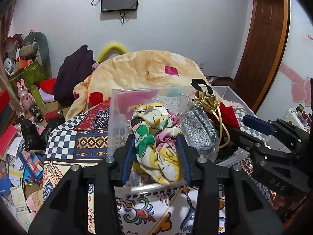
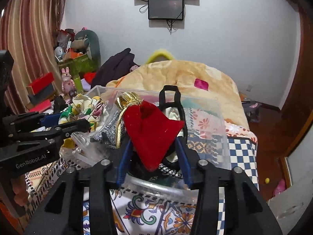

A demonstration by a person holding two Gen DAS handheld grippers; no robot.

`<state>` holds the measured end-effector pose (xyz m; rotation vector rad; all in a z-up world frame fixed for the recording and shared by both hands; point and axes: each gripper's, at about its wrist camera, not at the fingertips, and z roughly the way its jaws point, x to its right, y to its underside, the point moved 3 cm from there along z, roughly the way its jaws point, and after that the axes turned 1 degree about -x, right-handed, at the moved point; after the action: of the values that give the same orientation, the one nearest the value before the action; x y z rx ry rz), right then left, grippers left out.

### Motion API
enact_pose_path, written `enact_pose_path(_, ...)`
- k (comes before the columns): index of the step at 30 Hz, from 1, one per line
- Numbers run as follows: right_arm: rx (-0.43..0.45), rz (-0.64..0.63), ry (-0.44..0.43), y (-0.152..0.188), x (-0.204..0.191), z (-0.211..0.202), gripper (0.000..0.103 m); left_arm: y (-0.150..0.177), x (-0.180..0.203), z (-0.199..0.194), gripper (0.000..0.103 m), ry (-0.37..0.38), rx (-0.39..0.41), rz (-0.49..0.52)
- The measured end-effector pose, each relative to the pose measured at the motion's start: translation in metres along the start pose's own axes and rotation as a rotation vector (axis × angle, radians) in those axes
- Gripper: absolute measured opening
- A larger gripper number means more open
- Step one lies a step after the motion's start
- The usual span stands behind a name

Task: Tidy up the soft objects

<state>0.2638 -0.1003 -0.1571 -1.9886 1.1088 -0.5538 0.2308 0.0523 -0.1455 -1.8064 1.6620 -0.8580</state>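
Note:
My left gripper (image 1: 156, 146) is shut on a floral cloth (image 1: 156, 129) of yellow, green and pink, held over the near left corner of a clear plastic box (image 1: 125, 105). My right gripper (image 2: 154, 152) is shut on a red velvet pouch (image 2: 150, 129) with a gold top (image 2: 128, 98), over the same box (image 2: 207, 117). A grey glittery pouch in plastic wrap (image 1: 197, 131) lies in the box between the two. The right gripper shows at the right of the left wrist view (image 1: 260, 135); the left gripper shows at the left of the right wrist view (image 2: 64, 123).
The box stands on a patterned bedcover (image 1: 78, 143). A folded cream blanket (image 1: 144, 68) lies behind it. A black-handled bag (image 2: 172, 101) sits in the box. Toys, boxes and papers crowd the floor at left (image 1: 25, 101). A wooden door (image 1: 262, 45) is at right.

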Motion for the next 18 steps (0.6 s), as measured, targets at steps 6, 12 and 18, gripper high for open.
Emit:
enact_pose_path(6,0.045,0.011,-0.012,-0.004,0.007,-0.028,0.051,-0.006,0.002,-0.034,0.045,0.021,0.063,-0.008)
enact_pose_path(12,0.155,0.016,-0.023,-0.017,0.007,-0.075,0.062,-0.016,0.013,-0.084,0.045,0.052,0.171,0.007)
enact_pose_path(18,0.279,0.012,-0.031,-0.032,0.003,-0.123,0.066,-0.025,0.024,-0.139,0.050,0.059,0.300,0.032)
